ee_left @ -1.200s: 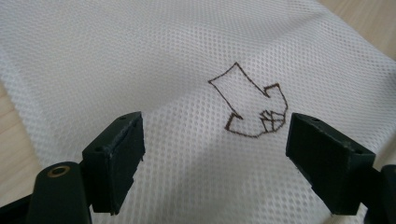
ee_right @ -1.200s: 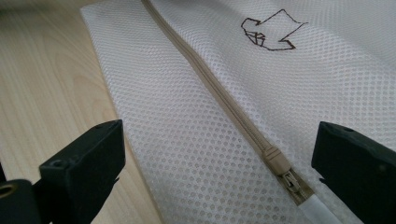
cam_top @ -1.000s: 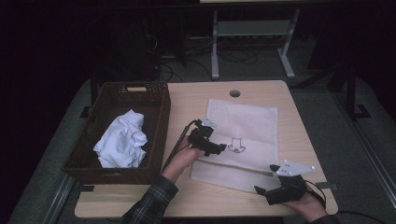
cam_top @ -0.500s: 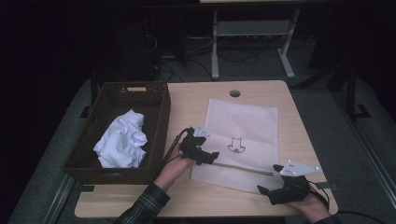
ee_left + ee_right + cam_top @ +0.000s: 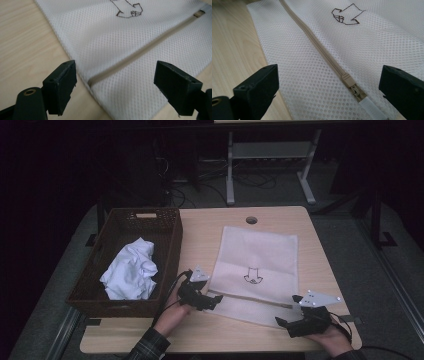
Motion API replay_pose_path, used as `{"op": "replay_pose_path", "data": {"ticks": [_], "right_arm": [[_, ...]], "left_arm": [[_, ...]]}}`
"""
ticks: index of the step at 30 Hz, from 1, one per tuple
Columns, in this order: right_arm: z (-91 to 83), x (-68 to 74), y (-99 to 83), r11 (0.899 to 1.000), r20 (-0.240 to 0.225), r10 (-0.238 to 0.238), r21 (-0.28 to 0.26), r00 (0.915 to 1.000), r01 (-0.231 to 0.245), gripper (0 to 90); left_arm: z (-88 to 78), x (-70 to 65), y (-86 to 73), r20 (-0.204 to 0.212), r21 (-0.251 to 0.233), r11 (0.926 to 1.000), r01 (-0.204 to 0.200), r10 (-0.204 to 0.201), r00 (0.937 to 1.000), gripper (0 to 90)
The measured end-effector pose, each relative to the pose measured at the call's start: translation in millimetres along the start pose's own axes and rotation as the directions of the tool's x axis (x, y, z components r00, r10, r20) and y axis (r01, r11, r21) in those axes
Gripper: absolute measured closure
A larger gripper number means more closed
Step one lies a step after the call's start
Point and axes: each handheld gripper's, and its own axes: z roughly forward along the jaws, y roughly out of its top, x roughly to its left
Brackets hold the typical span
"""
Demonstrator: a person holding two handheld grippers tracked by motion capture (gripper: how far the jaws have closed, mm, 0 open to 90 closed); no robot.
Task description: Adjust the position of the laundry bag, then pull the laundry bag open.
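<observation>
- I see the mesh bag [image 5: 257,272] lying flat on the table [image 5: 200,232], right of the basket [image 5: 170,250], with its zipper [image 5: 250,298] running across the near end.
- My left gripper [image 5: 212,301] sits at the bag's near left corner, jaws spread wide and holding nothing.
- In the left gripper view the bag's [image 5: 140,50] edge and the zipper's [image 5: 117,68] left end lie between the jaws, pads off the mesh.
- My right gripper [image 5: 281,322] is at the bag's near right corner, also released.
- In the right gripper view the zipper [image 5: 317,42] runs up between the jaws, and the pull [image 5: 355,90] lies just ahead of them, untouched.
- A small line drawing [image 5: 251,276] marks the bag's middle.
- A crumpled white cloth [image 5: 131,270] lies in the basket, well apart from both grippers.
</observation>
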Motion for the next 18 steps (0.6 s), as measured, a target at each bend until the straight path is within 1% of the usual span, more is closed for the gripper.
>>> {"op": "replay_pose_path", "data": {"ticks": [3,6,11,13,16,18], "right_arm": [[-0.3,-0.9,0.2,1.0,0.003,0.003,-0.002,1.0,-0.003,2.2],[-0.4,-2.5,0.4,1.0,0.008,0.014,-0.001,0.9999,-0.014,2.2],[-2.6,-6.4,0.8,1.0,0.015,0.021,0.006,0.9997,-0.021,2.1],[-4.2,-8.5,1.2,1.0,0.018,0.02,0.011,0.9996,-0.021,2.1],[-7.5,-12.4,2.1,1.0,0.019,0.016,0.021,0.9997,-0.017,2.1],[-9.9,-16.9,2.5,0.999,0.017,0.02,0.028,0.9997,-0.02,2.2]], "left_arm": [[-6.6,-0.9,-8.1,0.002,-0.015,0.9999,0.009,-0.009,1.0,17.9],[-10.7,-2.0,-14.4,0.002,-0.012,0.9998,0.018,-0.018,0.9998,17.9],[-17.1,-6.5,-22.1,0.022,-0.012,0.9999,0.004,-0.003,0.9997,17.9],[-18.6,-9.4,-24.3,0.023,-0.014,0.9999,-0.003,0.004,0.9997,18.0],[-20.4,-11.9,-28.5,0.031,-0.015,0.9999,-0.005,0.005,0.9995,18.0],[-21.1,-12.9,-31.8,0.039,-0.013,0.9999,0.005,-0.005,0.9992,18.0]]}}
